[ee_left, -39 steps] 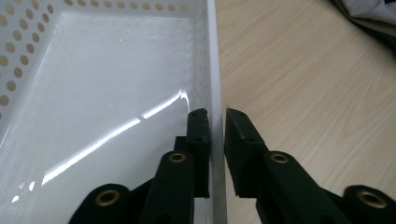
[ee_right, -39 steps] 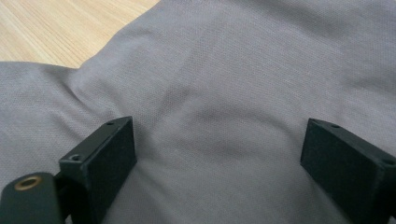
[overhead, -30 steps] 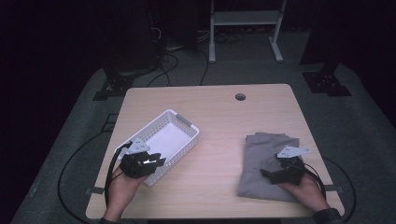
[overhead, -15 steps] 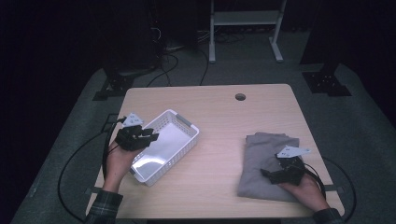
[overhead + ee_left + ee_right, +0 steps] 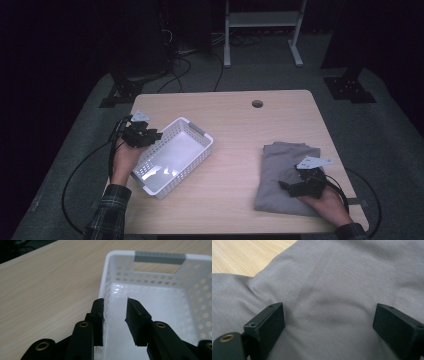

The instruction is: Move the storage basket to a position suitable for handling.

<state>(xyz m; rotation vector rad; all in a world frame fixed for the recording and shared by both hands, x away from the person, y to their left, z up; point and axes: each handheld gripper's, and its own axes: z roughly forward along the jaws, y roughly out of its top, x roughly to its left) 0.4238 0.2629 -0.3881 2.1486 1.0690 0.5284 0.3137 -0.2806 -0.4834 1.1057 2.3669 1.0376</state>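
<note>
High view: a pale wooden counter (image 5: 235, 135) carries a white perforated basket (image 5: 172, 156) on its left half and a folded grey cloth (image 5: 285, 170) on its right half, well apart from each other. The basket lies at a slant, one short end toward the far right, the other toward the near left. A round cable hole (image 5: 257, 103) sits near the counter's far edge.

Left claw (image 5: 152, 135): held in the left hand (image 5: 125, 155) at the basket's left long wall. In the left gripper view the left claw (image 5: 115, 315) straddles that wall, one jaw outside the basket and one inside, at a narrow setting. The outer jaw lies against the wall; a slim gap shows beside the inner jaw, so a firm clamp cannot be confirmed. The basket's (image 5: 155, 290) far short wall bears a grey handle strip (image 5: 160, 255) above a slot; the interior is bare white plastic.

Right claw (image 5: 287, 187): held in the right hand (image 5: 327, 202) on the near right part of the cloth. In the right gripper view the right claw (image 5: 329, 322) stands wide, both jaws resting on the creased grey cloth (image 5: 332, 285), with no fold gathered between them.

No brand, label or readable writing appears on the basket, the cloth or either claw. A plaid sleeve (image 5: 107, 212) covers the left forearm.
</note>
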